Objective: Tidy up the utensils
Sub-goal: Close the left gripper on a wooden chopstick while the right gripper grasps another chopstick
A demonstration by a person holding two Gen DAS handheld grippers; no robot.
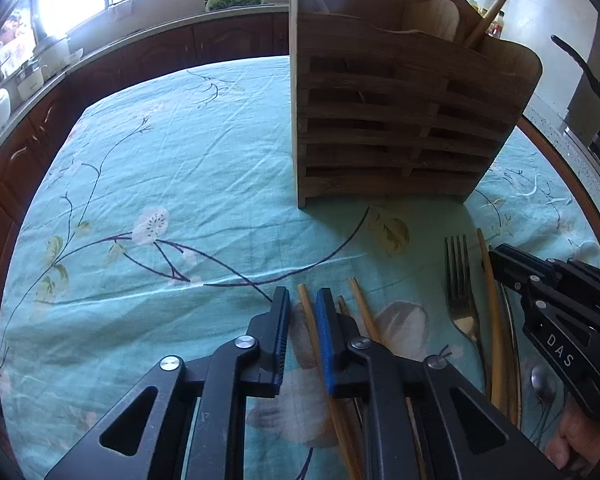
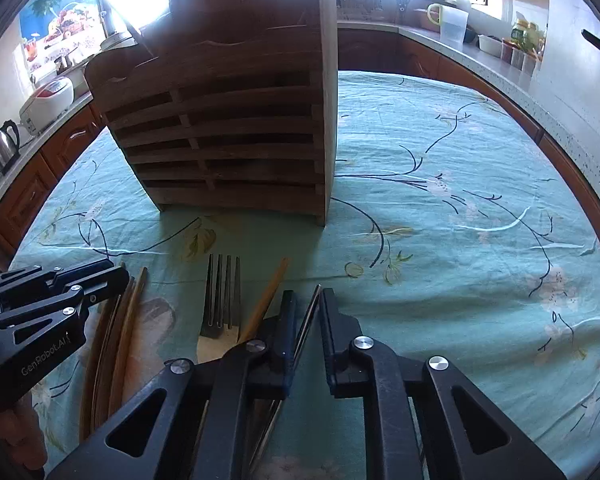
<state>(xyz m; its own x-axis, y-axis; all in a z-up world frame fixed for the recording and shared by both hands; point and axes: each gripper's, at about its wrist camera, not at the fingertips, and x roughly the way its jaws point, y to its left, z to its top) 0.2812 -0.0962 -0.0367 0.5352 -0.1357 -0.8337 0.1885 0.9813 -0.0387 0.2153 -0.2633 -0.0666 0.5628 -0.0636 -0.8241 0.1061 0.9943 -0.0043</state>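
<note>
A slatted wooden utensil holder [image 1: 400,120] [image 2: 228,128] stands on the teal flowered tablecloth [image 1: 160,160], with a wooden spatula [image 1: 432,20] in it. In front of it lie a metal fork [image 1: 458,280] [image 2: 222,296] and loose wooden chopsticks [image 1: 362,308] [image 2: 270,300]. My left gripper [image 1: 302,294] [image 2: 116,276] points down at the cloth, shut on one wooden chopstick [image 1: 306,312] that runs between its pads. My right gripper [image 2: 308,294] [image 1: 496,256] is shut on a thin silver utensil [image 2: 304,332] lying on edge between its fingers; what kind it is I cannot tell.
A long wooden utensil [image 1: 494,320] and a spoon [image 1: 540,380] lie under the right gripper. Kitchen counters ring the table, with a rice cooker [image 2: 48,100], a kettle [image 2: 4,144] and a jug [image 2: 452,24]. A dark pan handle [image 1: 580,68] juts in at right.
</note>
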